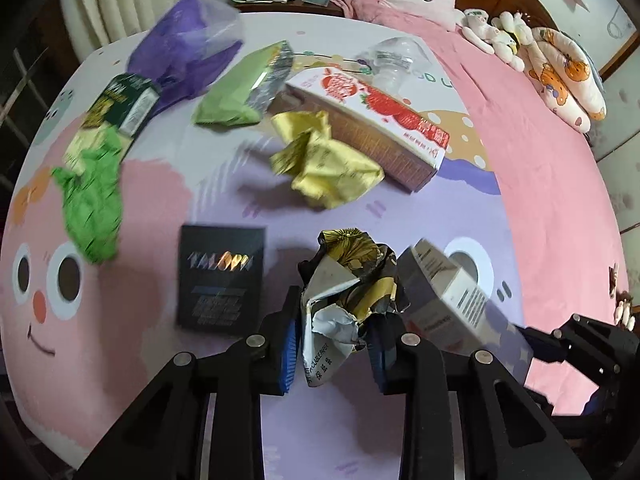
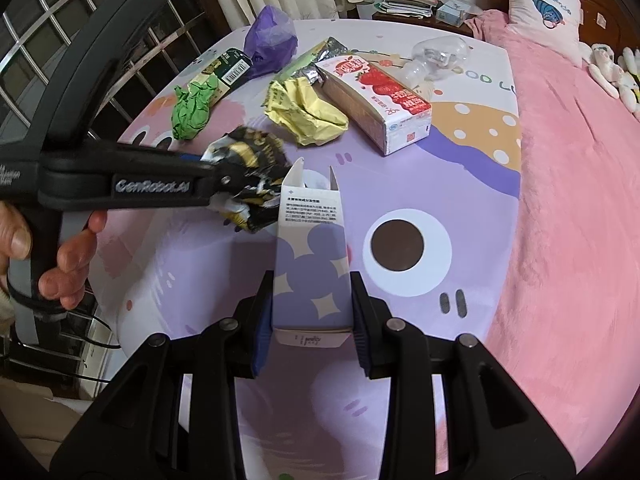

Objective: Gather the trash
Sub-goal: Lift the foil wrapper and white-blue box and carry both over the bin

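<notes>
Left wrist view looks down along the left gripper [image 1: 334, 344], whose blue-padded fingers [image 1: 289, 350] pinch a crumpled black-and-gold wrapper [image 1: 352, 280] held above the bed [image 1: 560, 184]. Just right of it, the right gripper [image 1: 580, 344] comes in from the lower right edge, only partly in frame, carrying a small white-and-lilac carton [image 1: 444, 292]. In the right wrist view the right gripper [image 2: 312, 320] is narrowed onto the sides of that carton [image 2: 310, 256], which stands upright with its top flaps open; the left gripper [image 2: 216, 184] reaches across from the left, level, with the person's hand [image 2: 56, 264] wrapped around its handle and the wrapper [image 2: 252, 184] bunched at its tip, hiding the fingertips there. The rest of the trash lies farther off on a cartoon-printed sheet [image 1: 224, 200]: a yellow crumpled wrapper [image 1: 328, 164], a strawberry milk carton [image 1: 376, 120], a green crumpled wrapper [image 1: 92, 204], a dark green packet [image 1: 120, 108], a light green foil bag [image 1: 236, 88], a purple plastic bag [image 1: 188, 48], a clear plastic bottle [image 1: 390, 60] and a flat black box [image 1: 220, 280]. Much of the left view is motion-blurred, so print is hard to read. Bare sheet lies near and to the right of the grippers, with pink blanket beyond; a window grille [image 2: 80, 52] borders the left.
</notes>
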`<state>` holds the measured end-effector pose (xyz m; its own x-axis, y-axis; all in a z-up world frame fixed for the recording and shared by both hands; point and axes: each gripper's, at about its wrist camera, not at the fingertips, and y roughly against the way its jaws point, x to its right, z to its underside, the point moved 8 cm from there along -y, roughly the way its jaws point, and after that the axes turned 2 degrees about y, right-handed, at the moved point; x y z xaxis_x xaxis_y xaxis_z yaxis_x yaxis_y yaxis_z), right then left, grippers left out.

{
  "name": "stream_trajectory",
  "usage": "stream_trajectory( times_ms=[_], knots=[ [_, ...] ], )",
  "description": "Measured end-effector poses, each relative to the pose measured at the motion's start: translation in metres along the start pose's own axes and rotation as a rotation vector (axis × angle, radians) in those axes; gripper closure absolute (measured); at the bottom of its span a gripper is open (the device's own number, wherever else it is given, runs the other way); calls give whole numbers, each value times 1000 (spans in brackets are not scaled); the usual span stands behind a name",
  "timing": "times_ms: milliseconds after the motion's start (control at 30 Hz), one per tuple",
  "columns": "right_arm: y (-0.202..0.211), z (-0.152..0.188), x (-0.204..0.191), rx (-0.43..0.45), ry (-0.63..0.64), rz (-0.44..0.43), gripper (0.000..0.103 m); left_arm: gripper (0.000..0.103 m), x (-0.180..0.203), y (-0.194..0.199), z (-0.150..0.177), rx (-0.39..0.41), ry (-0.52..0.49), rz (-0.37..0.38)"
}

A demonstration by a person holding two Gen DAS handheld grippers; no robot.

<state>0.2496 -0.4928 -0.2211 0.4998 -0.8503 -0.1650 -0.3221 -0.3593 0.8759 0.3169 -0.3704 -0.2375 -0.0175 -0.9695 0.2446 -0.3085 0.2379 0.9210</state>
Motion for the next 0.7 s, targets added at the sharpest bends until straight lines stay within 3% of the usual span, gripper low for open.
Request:
stream_trajectory(
  times_ms=[200, 333, 700],
  knots=[
    [18, 7, -28, 40, -28, 15, 72, 75, -28, 35, 41, 2, 10, 16],
    [30, 21, -57, 70, -71, 49, 72, 75, -43, 64, 75, 14, -39, 48],
    [41, 90, -186, 125, -237, 84, 72, 75, -126, 149, 183, 75, -230, 66]
  ],
)
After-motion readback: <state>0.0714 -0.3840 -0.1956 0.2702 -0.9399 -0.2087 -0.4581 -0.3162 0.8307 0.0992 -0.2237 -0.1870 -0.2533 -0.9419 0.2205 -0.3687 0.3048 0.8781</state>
